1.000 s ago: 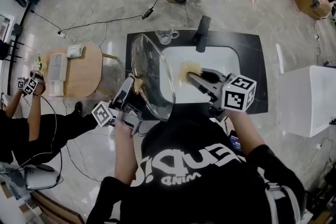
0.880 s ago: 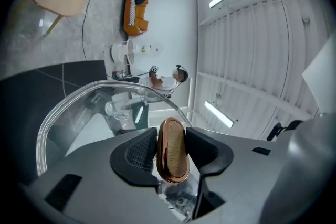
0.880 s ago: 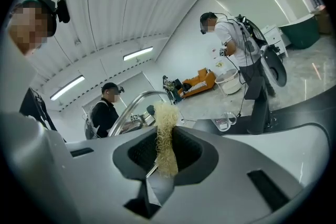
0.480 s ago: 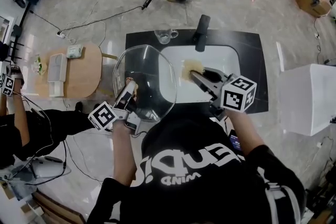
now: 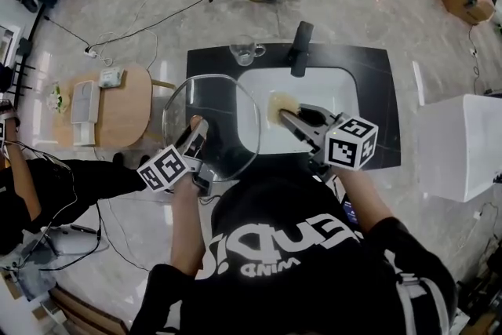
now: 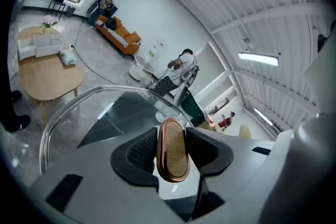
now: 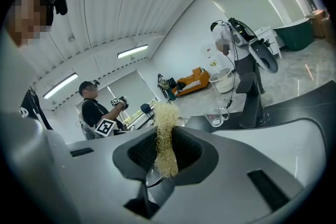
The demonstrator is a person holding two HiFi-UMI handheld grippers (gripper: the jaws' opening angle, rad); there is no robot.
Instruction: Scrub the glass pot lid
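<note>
Standing far left: a round wooden table (image 5: 125, 102) with a few small things on it, well apart from the counter.
Left gripper (image 5: 194, 139): its two jaws pinch the lid's knob (image 6: 172, 150), a wooden oval with a copper-coloured rim. One dark pad presses on each flank of the knob.
Glass lid (image 5: 227, 110): it is held up by that knob, its broad round face turned toward the head view. It covers the left part of the counter and overlaps the sink's left edge.
Mug (image 5: 245, 51): clear glass, upright at the counter's far edge, just left of the tap.
Tap (image 5: 300, 49): dark, upright, behind the sink.
Counter (image 5: 376, 90): a dark slab with a white sink (image 5: 333, 94) set into its middle.
Scrubber (image 5: 279, 103): a pale yellow fibrous wad over the sink's left part, just right of the lid's rim. Whether it touches the glass cannot be told.
Right gripper (image 5: 287, 114): its jaws are closed on the scrubber, with fibres poking out past the tips. Its marker cube (image 5: 350, 142) is nearest the person.
</note>
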